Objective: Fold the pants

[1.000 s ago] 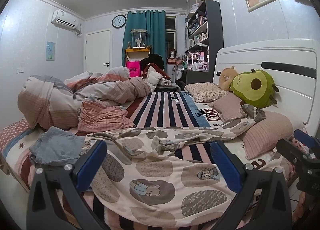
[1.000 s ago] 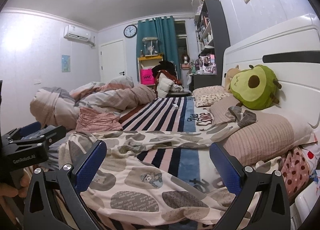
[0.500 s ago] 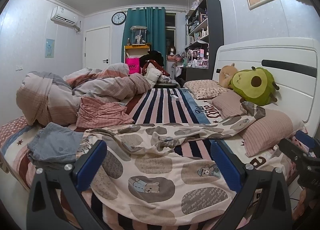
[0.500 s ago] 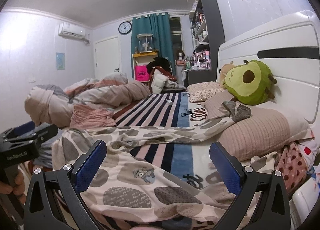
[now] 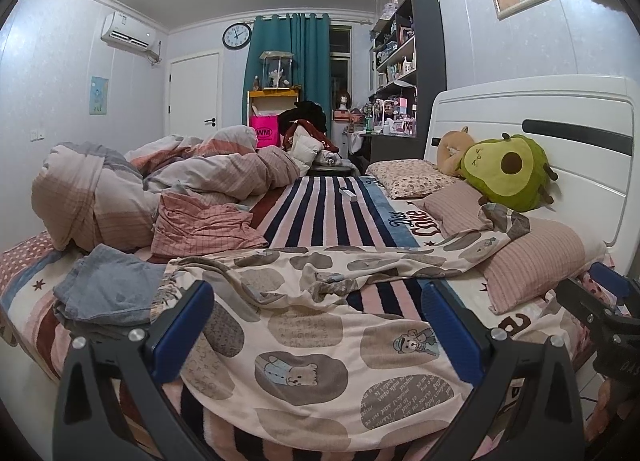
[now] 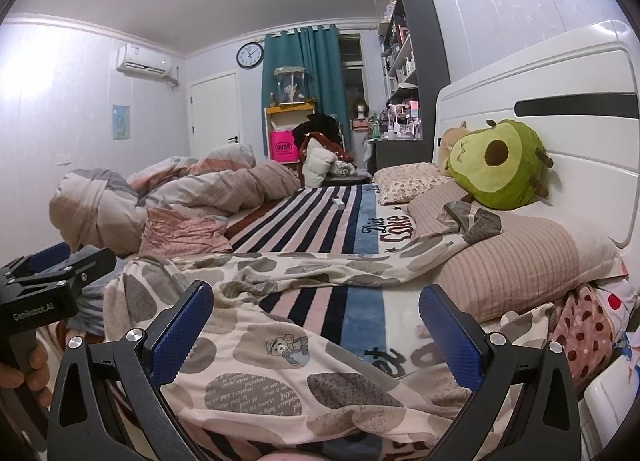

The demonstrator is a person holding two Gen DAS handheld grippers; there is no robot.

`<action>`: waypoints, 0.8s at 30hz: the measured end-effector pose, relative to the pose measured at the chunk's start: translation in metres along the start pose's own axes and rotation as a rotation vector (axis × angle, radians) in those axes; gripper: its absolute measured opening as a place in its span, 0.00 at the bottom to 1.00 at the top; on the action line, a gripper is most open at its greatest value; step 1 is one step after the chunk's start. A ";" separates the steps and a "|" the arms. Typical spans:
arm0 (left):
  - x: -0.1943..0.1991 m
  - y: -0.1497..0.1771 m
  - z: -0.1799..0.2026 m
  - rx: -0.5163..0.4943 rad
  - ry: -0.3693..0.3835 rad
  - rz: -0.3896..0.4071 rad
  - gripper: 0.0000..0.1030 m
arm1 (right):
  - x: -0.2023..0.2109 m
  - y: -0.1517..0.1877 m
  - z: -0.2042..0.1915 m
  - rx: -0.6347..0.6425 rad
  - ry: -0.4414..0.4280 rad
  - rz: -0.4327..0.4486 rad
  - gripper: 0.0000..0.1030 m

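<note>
Cream bear-print pyjama pants (image 5: 304, 325) spread unfolded across striped blanket (image 5: 332, 213), long axis crosswise toward ribbed pillow (image 5: 536, 261), directly ahead of left gripper (image 5: 316, 325) and right gripper (image 6: 312, 329), both released, empty, about equally near.

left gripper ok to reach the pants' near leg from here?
Probably yes. The left gripper is open and the pants lie spread flat right ahead of its fingers, nothing on top or between.
</note>
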State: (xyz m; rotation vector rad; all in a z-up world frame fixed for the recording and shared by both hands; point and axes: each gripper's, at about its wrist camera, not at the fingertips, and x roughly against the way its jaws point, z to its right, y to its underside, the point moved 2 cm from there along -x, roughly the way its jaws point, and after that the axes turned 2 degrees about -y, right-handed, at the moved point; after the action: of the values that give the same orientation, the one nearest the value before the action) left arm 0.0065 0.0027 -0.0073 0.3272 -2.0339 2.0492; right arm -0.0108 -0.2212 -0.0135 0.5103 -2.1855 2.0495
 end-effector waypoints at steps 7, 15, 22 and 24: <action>-0.001 0.000 0.000 0.009 0.008 -0.003 0.99 | 0.001 0.000 0.001 0.003 0.002 0.002 1.00; -0.004 -0.002 -0.005 0.010 -0.025 -0.011 0.99 | 0.012 -0.009 0.013 -0.024 -0.036 0.048 1.00; -0.027 0.017 -0.020 -0.010 -0.072 -0.073 0.99 | -0.013 0.018 0.052 0.004 0.013 -0.064 1.00; -0.037 0.025 -0.029 0.004 -0.073 -0.109 0.99 | -0.025 0.035 0.074 -0.038 0.020 -0.120 1.00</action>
State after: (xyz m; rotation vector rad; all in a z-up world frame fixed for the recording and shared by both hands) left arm 0.0339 0.0314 -0.0436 0.5084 -2.0063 2.0036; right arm 0.0128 -0.2885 -0.0608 0.5986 -2.1227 1.9400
